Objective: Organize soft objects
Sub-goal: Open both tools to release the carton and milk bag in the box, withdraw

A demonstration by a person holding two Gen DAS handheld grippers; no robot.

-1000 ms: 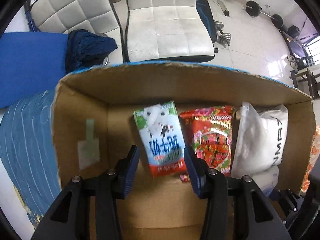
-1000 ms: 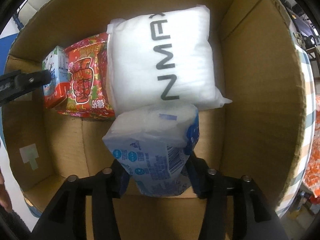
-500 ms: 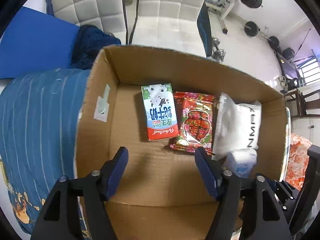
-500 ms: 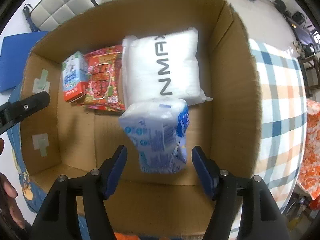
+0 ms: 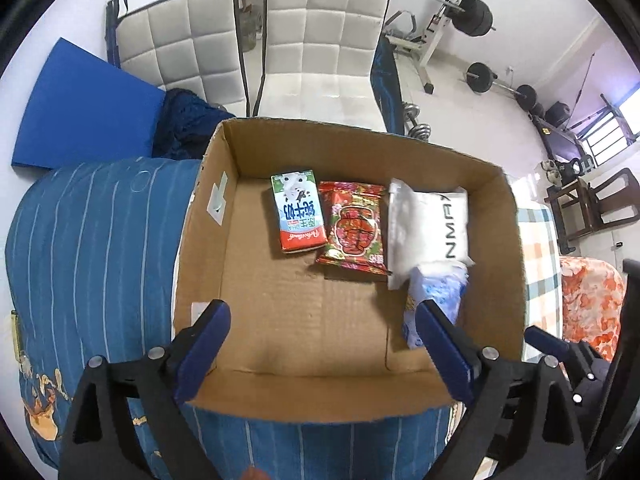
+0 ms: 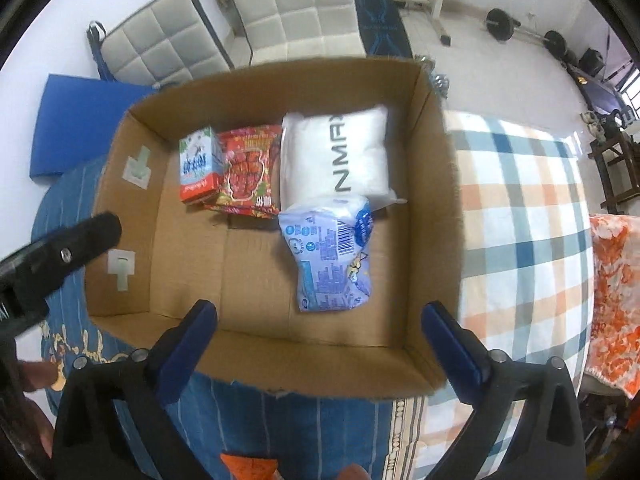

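An open cardboard box (image 5: 208,240) (image 6: 436,184) holds a green-and-red tissue pack (image 5: 298,210) (image 6: 198,170), a red snack-style pack (image 5: 354,230) (image 6: 250,170), a white "NMAX" pillow pack (image 5: 432,220) (image 6: 334,158) and a light blue tissue bag (image 5: 436,296) (image 6: 330,254) lying in front of the pillow pack. My left gripper (image 5: 322,350) is open and empty above the box's near edge. My right gripper (image 6: 320,344) is open and empty above the near edge, just short of the blue bag.
The box sits on a blue striped cloth (image 5: 92,248) beside a checked cloth (image 6: 524,216). An orange patterned cloth (image 6: 612,292) lies at the right. Two white padded chairs (image 5: 320,36), a blue board (image 5: 84,108) and gym weights (image 5: 476,16) stand behind.
Both grippers have opened wide and pulled back up out of the box. The right one let go of the blue bag, which now lies on the box floor.
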